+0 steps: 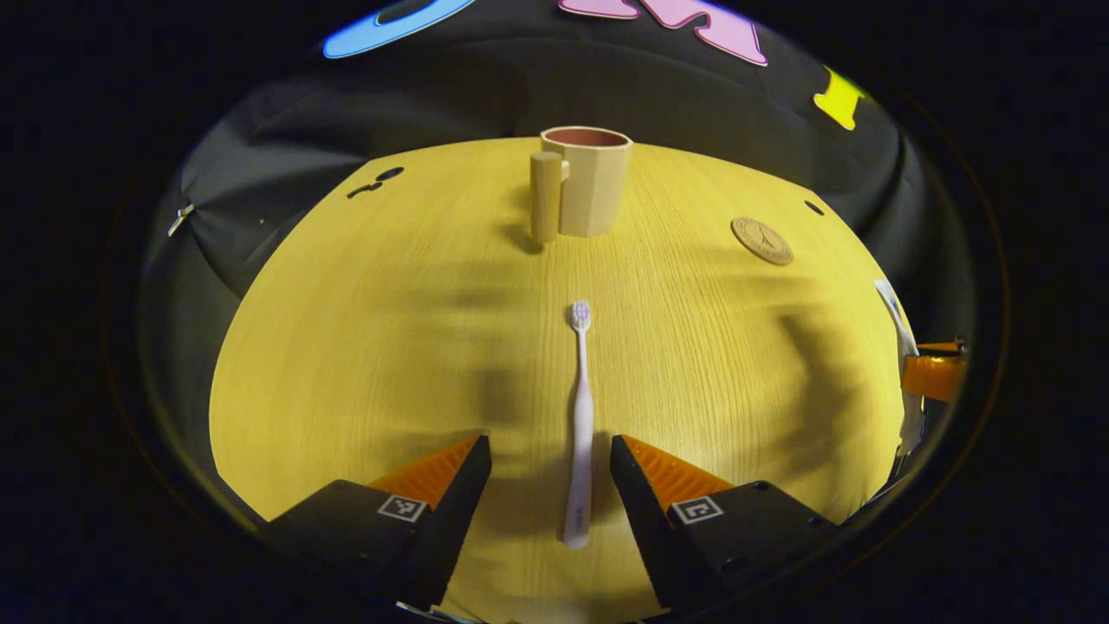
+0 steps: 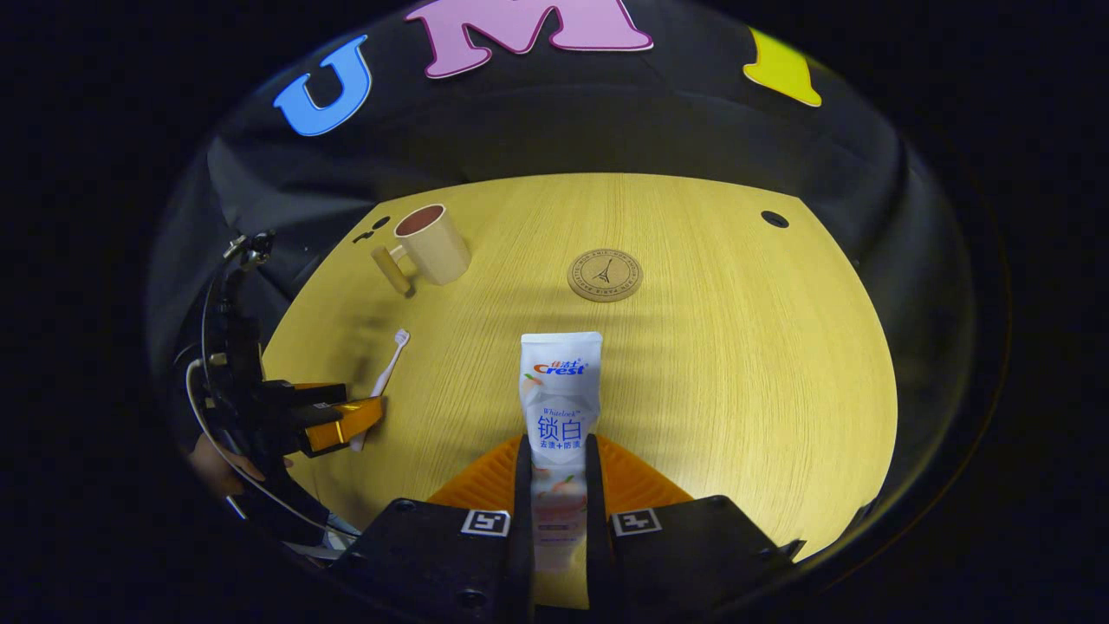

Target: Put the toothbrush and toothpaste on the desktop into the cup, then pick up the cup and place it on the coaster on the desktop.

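Toothbrush [image 1: 580, 425] lies between the spread left tool [image 1: 550, 455]; right tool [image 2: 554, 468] clamps toothpaste [image 2: 559, 407].

Left gripper [image 1: 550, 485]: my jaws stand wide apart, low over the table [image 1: 346, 347], one finger on each side of the toothbrush [image 1: 580, 433] handle, neither touching it.
Right gripper [image 2: 554, 494]: my fingers are pressed in on both sides of the toothpaste [image 2: 560, 399] tube, gripping its lower part.
Relative pose: from the right gripper view my left gripper sits at the toothbrush's handle end, left of the toothpaste.
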Demonstrator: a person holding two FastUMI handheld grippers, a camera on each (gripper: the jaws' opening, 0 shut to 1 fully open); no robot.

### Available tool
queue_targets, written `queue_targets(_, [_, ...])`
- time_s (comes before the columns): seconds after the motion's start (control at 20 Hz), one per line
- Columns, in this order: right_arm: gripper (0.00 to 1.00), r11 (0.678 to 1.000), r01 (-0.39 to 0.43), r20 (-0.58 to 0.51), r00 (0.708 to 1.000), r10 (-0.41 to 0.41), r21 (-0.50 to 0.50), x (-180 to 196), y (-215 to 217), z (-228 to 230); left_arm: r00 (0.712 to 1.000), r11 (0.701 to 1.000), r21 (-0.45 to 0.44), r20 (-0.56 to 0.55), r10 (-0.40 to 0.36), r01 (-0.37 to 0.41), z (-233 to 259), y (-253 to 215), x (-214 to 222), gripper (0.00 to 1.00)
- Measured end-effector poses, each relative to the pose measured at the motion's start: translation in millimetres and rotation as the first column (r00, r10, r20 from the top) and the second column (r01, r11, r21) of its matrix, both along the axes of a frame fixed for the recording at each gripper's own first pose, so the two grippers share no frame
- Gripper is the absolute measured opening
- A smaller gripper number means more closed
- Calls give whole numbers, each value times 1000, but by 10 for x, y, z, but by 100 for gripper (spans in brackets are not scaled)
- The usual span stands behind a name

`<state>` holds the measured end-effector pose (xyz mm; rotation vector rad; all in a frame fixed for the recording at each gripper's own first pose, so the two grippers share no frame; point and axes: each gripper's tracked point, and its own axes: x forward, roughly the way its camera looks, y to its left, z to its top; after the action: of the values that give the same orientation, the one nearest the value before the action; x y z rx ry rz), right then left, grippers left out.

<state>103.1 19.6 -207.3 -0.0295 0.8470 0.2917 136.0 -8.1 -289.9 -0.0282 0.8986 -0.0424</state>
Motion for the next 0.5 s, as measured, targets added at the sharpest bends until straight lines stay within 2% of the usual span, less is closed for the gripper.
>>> queue_targets(0.15, [28, 999, -34, -10, 999, 34, 20, 54, -4, -39, 1000, 1000, 6, -5, -9, 9, -15, -68, 53, 84])
queue_targets(0.25, [28, 999, -46, -24, 999, 47, 25, 85, -16, -80, 999, 999, 6, -19, -34, 34, -5, -121, 79, 76])
queue_targets(0.3, [28, 998, -53, -33, 998, 55, 34, 110, 15, -94, 998, 999, 10, -27, -51, 52, -9, -173, 115, 69])
queue_targets(0.35, [28, 997, -64, -32, 997, 65, 33, 137, 35, -91, 997, 998, 14, -41, -64, 65, -6, -234, 146, 35])
queue_targets(0.4, [28, 997, -66, -27, 997, 67, 33, 149, 45, -75, 996, 997, 15, -47, -70, 71, 33, -278, 127, 32])
queue_targets(0.45, [28, 998, -61, -23, 998, 61, 32, 161, 52, -60, 996, 997, 21, -55, -70, 71, 2, -285, 132, 13])
queue_targets(0.5, [28, 998, -51, -24, 998, 52, 35, 163, 58, -48, 996, 996, 27, -50, -78, 79, 7, -276, 148, 12])
